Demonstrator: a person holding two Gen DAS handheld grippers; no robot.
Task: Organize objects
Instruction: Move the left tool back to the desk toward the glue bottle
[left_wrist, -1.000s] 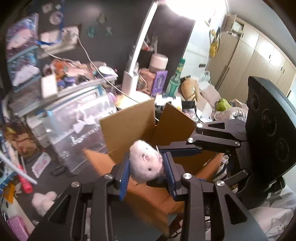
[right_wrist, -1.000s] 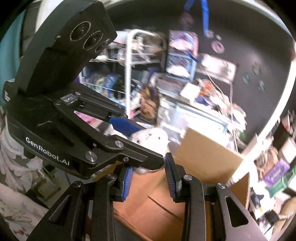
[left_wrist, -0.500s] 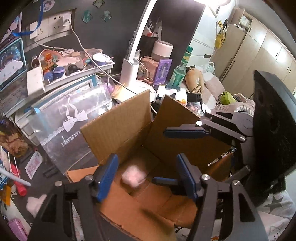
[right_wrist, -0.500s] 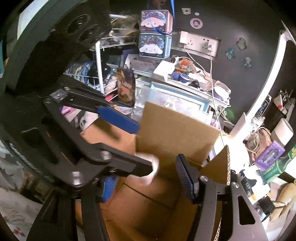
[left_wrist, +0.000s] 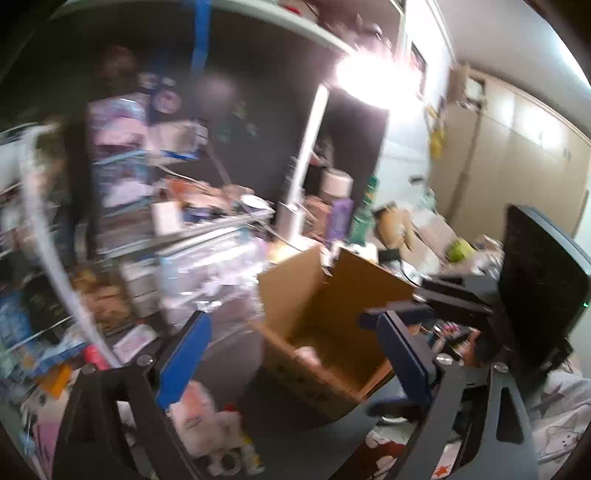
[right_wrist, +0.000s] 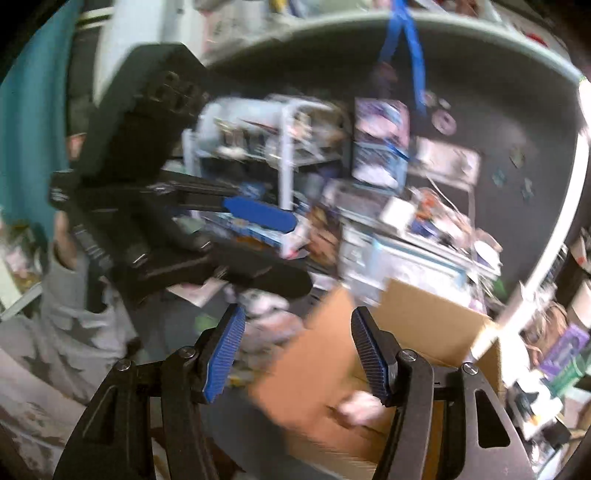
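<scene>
An open cardboard box (left_wrist: 295, 288) stands on the dark desk; it also shows in the right wrist view (right_wrist: 424, 325). A small pink-white plush toy (left_wrist: 308, 352) lies on the box floor and shows in the right wrist view (right_wrist: 360, 406). My left gripper (left_wrist: 295, 354) is open and empty, back from the box. My right gripper (right_wrist: 297, 350) is open and empty above the box's near corner; it shows at the right of the left wrist view (left_wrist: 399, 317). The left gripper shows in the right wrist view (right_wrist: 280, 251). Both views are blurred.
A clear plastic bin (left_wrist: 207, 280) stands left of the box. A white lamp post (left_wrist: 306, 158) rises behind it. Shelves with boxes and clutter (right_wrist: 376, 147) fill the back. Small plush and packaged items (left_wrist: 199, 417) lie on the desk at the near left.
The left gripper opened and dropped the plush toy into the box. Both grippers then pulled back and up from the box, and the views swung upward.
</scene>
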